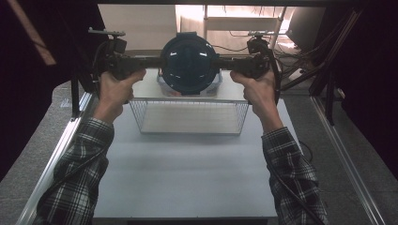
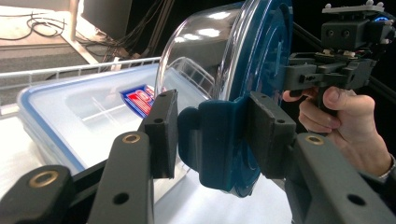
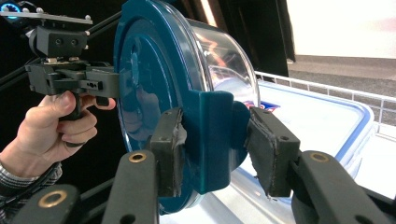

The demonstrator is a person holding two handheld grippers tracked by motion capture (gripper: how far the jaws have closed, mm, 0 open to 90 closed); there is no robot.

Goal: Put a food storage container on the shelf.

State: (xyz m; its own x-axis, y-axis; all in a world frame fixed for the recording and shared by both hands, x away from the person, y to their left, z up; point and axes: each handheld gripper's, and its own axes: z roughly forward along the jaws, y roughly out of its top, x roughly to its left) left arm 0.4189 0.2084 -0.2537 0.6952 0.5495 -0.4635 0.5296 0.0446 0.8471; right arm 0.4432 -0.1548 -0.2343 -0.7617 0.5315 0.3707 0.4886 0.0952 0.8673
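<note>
Held aloft above the wire basket, tipped on edge: a glass bowl with blue lid, left gripper and right gripper each clamped on a lid tab. Probably mid-carry. Next, likely level lowering beside the flat container behind the basket.

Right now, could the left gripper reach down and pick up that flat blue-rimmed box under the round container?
Probably not yet. The left gripper is shut on a tab of the round container, held up together with the right gripper. The flat box lies unobstructed below, but the gripper would have to let go first.
</note>
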